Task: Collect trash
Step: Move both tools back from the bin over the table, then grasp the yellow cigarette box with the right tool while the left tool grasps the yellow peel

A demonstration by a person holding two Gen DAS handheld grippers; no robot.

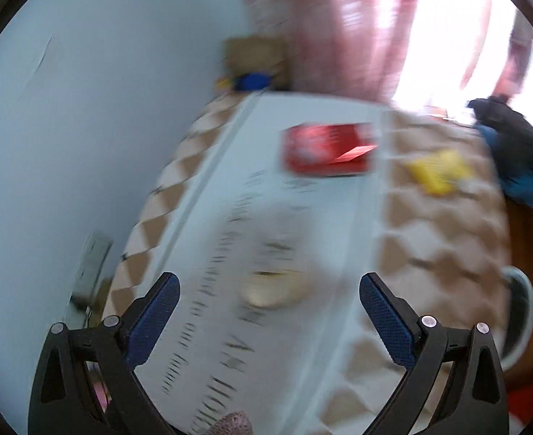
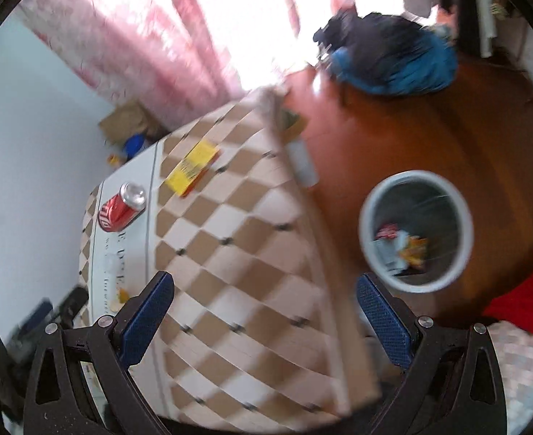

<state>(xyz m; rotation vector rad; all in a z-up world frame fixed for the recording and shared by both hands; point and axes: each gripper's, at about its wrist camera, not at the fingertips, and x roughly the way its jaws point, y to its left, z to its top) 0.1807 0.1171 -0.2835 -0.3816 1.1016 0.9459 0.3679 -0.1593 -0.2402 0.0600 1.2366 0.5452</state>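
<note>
A red soda can lies on its side on the white runner of the checkered table; it also shows blurred in the left wrist view. A yellow wrapper lies on the checks beyond it, also in the left wrist view. A pale round scrap lies on the runner between the fingers of my left gripper, which is open and empty. My right gripper is open and empty above the table's near right part. A white trash bin with wrappers inside stands on the floor to the right.
Pink curtains hang behind the table. A blue and black bag lies on the brown floor. A cardboard box with a blue thing sits in the corner. A pale blue wall runs along the left.
</note>
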